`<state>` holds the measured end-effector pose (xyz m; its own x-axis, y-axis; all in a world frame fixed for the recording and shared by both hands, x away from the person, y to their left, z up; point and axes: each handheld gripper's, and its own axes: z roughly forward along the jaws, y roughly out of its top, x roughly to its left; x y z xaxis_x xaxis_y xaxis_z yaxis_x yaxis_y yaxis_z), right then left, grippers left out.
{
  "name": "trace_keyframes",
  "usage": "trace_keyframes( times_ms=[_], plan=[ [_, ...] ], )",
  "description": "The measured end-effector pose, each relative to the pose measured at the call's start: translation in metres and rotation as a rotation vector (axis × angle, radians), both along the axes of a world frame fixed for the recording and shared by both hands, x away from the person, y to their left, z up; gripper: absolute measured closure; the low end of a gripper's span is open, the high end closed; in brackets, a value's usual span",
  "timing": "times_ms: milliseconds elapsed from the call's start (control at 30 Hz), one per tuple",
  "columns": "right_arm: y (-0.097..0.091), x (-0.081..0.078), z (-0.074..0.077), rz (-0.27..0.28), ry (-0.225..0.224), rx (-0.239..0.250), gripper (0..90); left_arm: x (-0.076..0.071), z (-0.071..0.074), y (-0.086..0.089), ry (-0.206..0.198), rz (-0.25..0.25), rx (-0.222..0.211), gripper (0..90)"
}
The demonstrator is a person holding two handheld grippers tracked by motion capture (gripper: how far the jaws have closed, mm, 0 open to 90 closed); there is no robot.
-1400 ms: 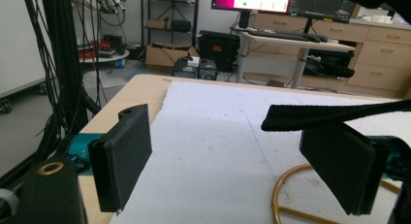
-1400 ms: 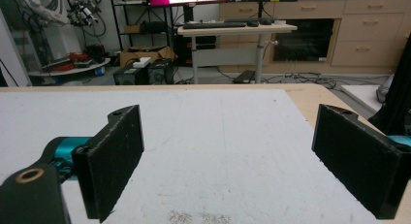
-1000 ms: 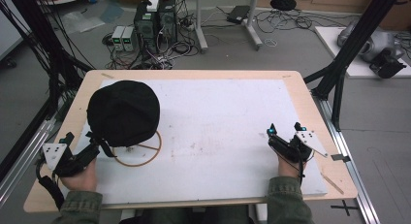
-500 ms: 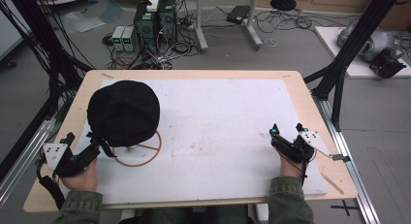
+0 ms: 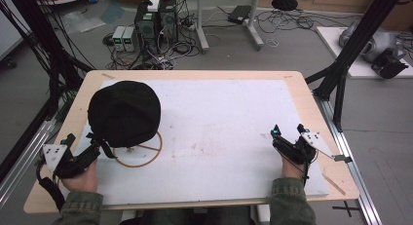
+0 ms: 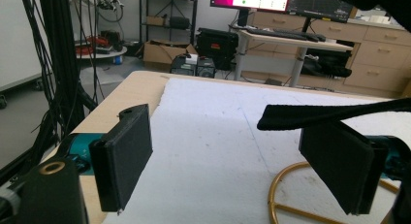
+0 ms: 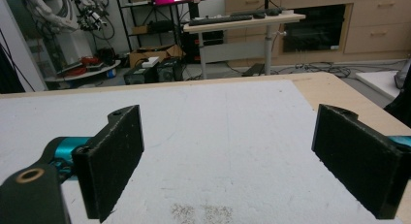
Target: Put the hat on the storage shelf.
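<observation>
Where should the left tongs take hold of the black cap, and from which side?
Probably the black strap hanging off the near edge of the black cap. It is a thin flat band stretching across in front of the open left tongs, by the right jaw, so coming from the person's side and closing on its flat faces looks easiest. The dome is too wide and soft.

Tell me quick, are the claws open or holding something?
Left claw: open, holding nothing; a black strap hangs by it.
Right claw: open, empty.
</observation>
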<state>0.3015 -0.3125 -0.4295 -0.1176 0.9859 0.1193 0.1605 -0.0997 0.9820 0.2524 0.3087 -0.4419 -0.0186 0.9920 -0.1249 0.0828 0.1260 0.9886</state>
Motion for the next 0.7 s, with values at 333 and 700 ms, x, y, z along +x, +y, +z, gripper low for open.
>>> trace_keyframes(
  times_ms=[333,700],
  plan=[
    [-0.0006,-0.0001,-0.0005,0.002,0.003,0.005,10.4,0.0,-0.0001,-0.0003,0.001,-0.001,-0.004,19.7],
    [-0.002,0.0003,-0.0011,0.003,0.003,0.0,10.4,0.0012,-0.0007,-0.0003,0.004,-0.004,-0.011,19.7]
  ],
)
